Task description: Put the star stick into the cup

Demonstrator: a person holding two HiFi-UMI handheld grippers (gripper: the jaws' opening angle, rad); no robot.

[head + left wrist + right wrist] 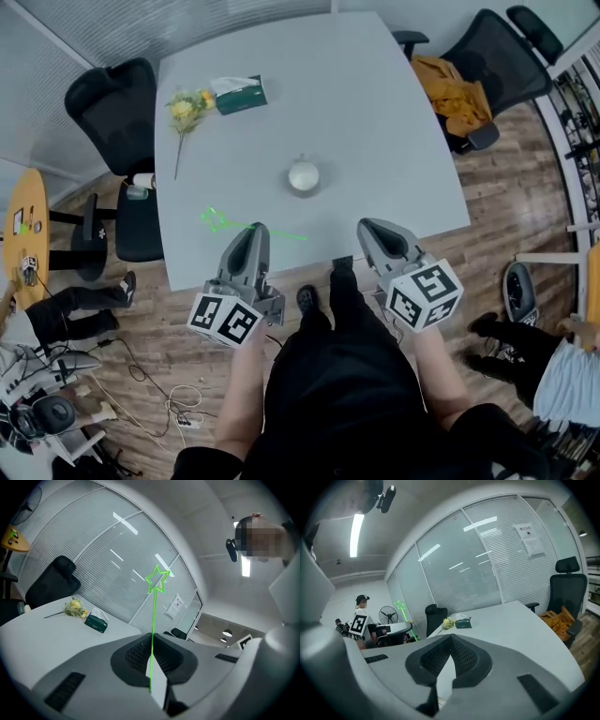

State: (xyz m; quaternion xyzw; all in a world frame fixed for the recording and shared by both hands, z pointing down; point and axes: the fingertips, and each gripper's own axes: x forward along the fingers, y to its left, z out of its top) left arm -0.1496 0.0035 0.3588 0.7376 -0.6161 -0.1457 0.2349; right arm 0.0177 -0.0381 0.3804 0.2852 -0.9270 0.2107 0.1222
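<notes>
A thin green star stick is held over the near edge of the white table, with my left gripper shut on its shaft. In the left gripper view the stick rises from between the closed jaws to its star outline high up. A small white cup stands upright in the table's middle, a little beyond and between both grippers. My right gripper hovers at the near edge, right of the stick, shut with nothing in it. The star shows far left in the right gripper view.
A green tissue box and a yellow flower lie at the table's far left. A black chair stands at the left side. Another chair with an orange garment stands at the far right. A person's legs are on the floor at left.
</notes>
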